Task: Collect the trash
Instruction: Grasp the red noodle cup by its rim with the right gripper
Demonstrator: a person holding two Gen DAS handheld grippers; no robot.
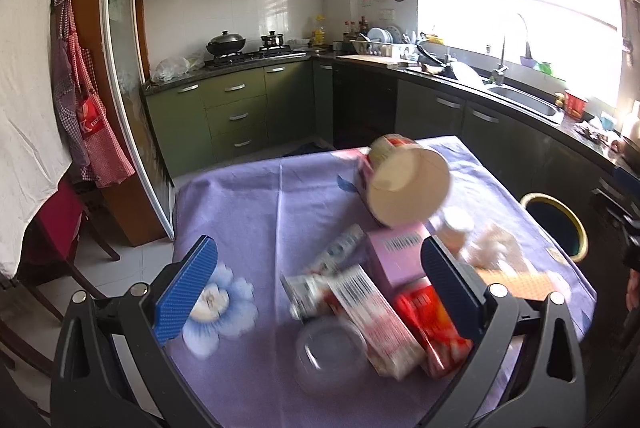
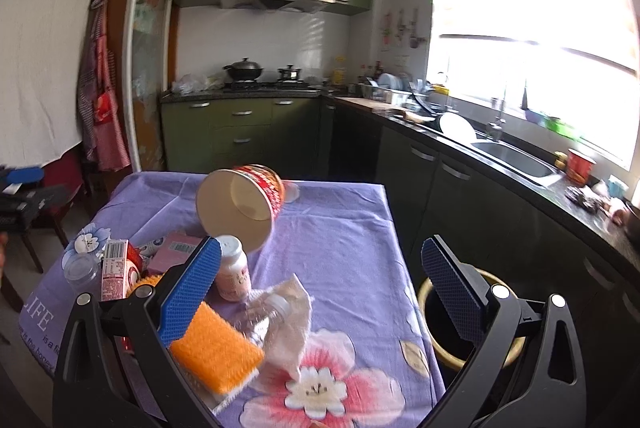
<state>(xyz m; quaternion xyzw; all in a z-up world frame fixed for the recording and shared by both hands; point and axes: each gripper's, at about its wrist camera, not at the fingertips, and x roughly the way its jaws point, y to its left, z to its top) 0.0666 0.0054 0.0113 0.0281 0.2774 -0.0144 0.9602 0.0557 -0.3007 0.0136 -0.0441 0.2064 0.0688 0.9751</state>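
Right wrist view: red paper cup (image 2: 240,206) lies tipped, empty, beyond the sponge (image 2: 216,346); both grippers (image 2: 320,288) (image 1: 316,284) gape wide, holding nothing.

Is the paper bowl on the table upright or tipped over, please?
Tipped over. The bowl lies on its side, its open mouth facing the camera, and nothing shows inside.

Table w/ purple floral cloth (image 2: 340,240) holds tipped paper cup (image 2: 240,204), orange sponge (image 2: 216,352), cartons (image 1: 376,316), small bottle (image 2: 234,274), crumpled tissue (image 2: 292,320).
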